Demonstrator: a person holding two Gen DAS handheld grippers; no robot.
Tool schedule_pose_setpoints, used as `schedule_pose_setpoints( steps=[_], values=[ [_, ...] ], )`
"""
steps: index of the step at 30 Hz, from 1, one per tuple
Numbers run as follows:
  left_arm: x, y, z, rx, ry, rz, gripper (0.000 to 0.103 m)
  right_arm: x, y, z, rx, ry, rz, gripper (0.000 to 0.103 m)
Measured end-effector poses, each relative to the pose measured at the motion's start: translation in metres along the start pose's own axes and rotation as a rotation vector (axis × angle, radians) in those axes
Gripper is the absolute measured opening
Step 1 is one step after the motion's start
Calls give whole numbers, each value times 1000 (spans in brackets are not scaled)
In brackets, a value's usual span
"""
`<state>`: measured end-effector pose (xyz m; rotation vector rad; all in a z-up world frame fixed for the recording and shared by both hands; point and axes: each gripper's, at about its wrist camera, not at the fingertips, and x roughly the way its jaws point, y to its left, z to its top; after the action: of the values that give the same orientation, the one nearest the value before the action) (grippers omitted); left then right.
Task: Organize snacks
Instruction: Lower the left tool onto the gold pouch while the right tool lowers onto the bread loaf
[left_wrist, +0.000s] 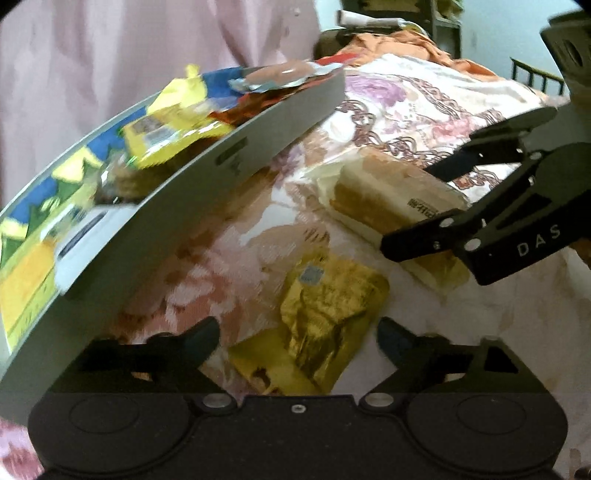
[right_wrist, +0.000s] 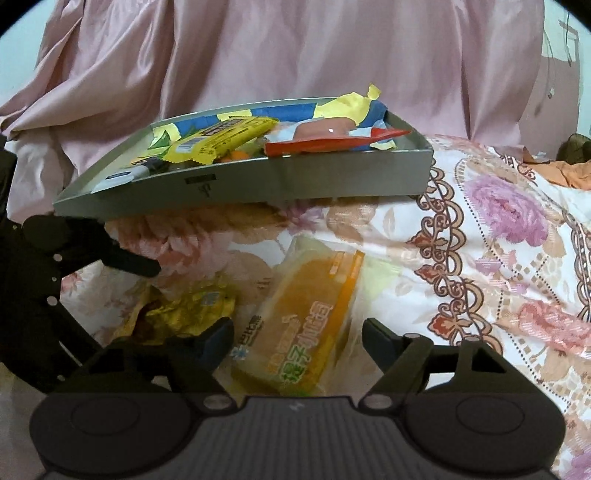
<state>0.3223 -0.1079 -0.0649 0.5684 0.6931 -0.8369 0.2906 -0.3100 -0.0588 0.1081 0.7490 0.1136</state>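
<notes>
Shallow grey metal tray (right_wrist: 332, 177), already loaded with snacks, sits left on floral bedspread (right_wrist: 498, 221). Left gripper (left_wrist: 297, 338) wide over crinkled gold foil packet (left_wrist: 328, 314); right gripper (right_wrist: 297, 341) wide over orange-labelled clear-wrapped bread pack (right_wrist: 314, 314), likely next pickups.

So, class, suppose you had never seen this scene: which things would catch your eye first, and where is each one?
The grey tray at the back of the flowered bedspread stands out, heaped with bright snack packets. In front of it two snacks still lie loose on the cloth: a crumpled gold packet before the open left gripper, and an orange-labelled wrapped bread between the fingers of the open right gripper.
</notes>
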Motion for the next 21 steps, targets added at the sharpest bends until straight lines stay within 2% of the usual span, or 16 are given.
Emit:
schedule_pose_setpoints(
  steps=[3, 7, 9, 11, 13, 18, 21],
  values=[
    [6, -4, 4, 34, 18, 1, 93, 2, -4, 0, 21, 5, 4, 81],
    [7, 3, 2, -53, 28, -51, 78, 2, -6, 1, 35, 7, 18, 74],
    [5, 3, 1, -79, 32, -45, 71, 2, -6, 0, 40, 10, 35, 70],
    [2, 4, -1, -116, 41, -33, 59, 2, -7, 0, 42, 9, 39, 67],
    [-2, 5, -3, -195, 58, -6, 55, 1, -8, 0, 51, 8, 37, 64],
    [-16, 1, -16, -444, 94, 96, 54, 1, -11, -2, 69, 9, 47, 63],
    [-26, -12, -23, -533, 115, 167, 54, 0, -11, -4, 61, 11, 57, 61]
  ],
)
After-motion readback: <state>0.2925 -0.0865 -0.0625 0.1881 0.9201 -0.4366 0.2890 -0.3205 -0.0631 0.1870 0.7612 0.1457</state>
